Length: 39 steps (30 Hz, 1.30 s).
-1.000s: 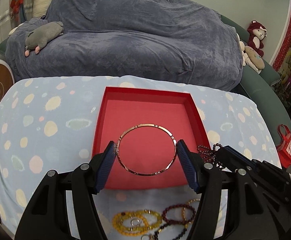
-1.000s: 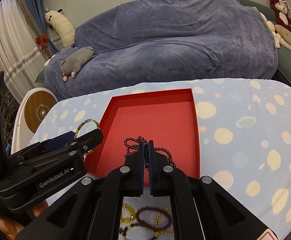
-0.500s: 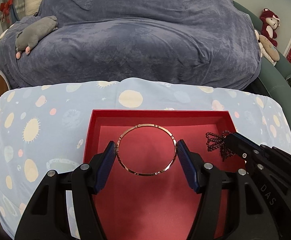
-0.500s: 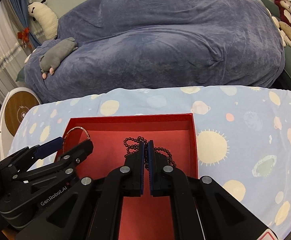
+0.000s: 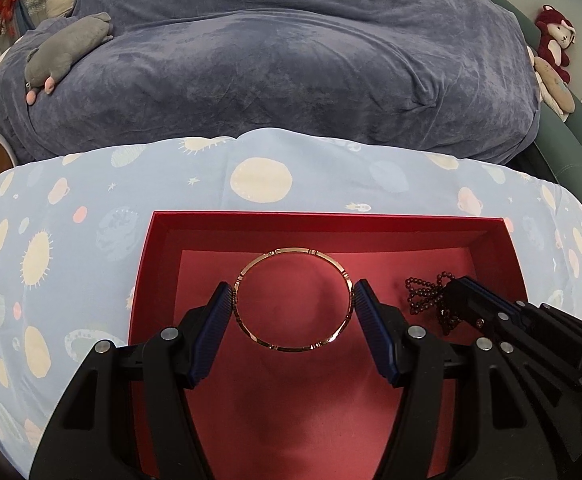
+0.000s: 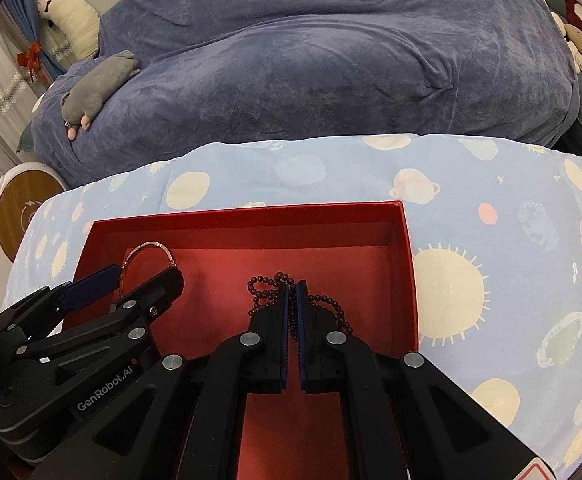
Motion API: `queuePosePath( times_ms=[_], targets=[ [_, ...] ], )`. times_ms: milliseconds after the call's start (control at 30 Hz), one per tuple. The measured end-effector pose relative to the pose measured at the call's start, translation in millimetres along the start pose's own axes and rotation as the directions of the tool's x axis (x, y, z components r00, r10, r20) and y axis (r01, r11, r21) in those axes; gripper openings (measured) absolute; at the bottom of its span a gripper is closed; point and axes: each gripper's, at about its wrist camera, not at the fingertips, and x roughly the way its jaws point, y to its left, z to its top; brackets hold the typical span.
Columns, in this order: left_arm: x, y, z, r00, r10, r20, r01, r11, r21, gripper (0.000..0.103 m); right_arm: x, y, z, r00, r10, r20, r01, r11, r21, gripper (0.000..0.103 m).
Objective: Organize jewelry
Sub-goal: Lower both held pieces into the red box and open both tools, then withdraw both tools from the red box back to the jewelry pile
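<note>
The gold bangle (image 5: 292, 298) is pinched in the left claw (image 5: 293, 306) over the red box (image 5: 331, 222). The right claw (image 6: 290, 300) is shut on the dark bead string (image 6: 269, 282). The beads could snag and tangle. The surface wears a blue planet cloth (image 5: 91, 200); a covered sofa (image 5: 271, 60) sits behind.

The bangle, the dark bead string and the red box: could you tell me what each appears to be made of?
Bangle: probably polished metal with a rose-gold tone; it is thin, rigid and glints.
Bead string: small, glossy, dark red-brown round beads; stone, glass or wood, I cannot tell.
Red box: likely matte cardboard with crisp folded walls; its floor looks paler and softer, perhaps fabric-lined.
</note>
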Motion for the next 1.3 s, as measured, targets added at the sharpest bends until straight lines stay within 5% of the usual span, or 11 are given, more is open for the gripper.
queuePosePath(
  times_ms=[133,200,367,967,1300],
  targets=[
    [0.8,-0.2,-0.5,1.000,0.016,0.003,-0.016,1.000,-0.008,0.061,-3.5,2.1,-0.2,1.000,-0.005,0.010,0.005,1.000,-0.007,0.008],
    [-2.8,0.7,-0.1,0.999,0.035,0.013,-0.035,0.999,-0.016,0.071,-7.8,2.0,-0.5,1.000,-0.017,0.019,0.018,1.000,-0.007,0.019],
    [-18.2,3.1,1.6,0.998,0.045,0.043,-0.045,0.999,-0.012,0.073,-27.3,-1.2,-1.4,0.998,-0.026,0.056,0.025,1.000,0.009,0.036],
    [-120.0,5.4,-32.6,0.992,0.030,0.122,-0.028,0.999,-0.015,0.073,-125.9,24.8,-43.0,0.992,-0.029,0.126,0.033,0.999,-0.036,0.041],
    [-164.7,19.5,-97.4,0.989,0.055,0.134,-0.055,0.998,-0.008,0.074,-169.5,24.8,-105.2,0.990,-0.050,0.135,0.057,0.997,-0.044,0.041]
  ],
)
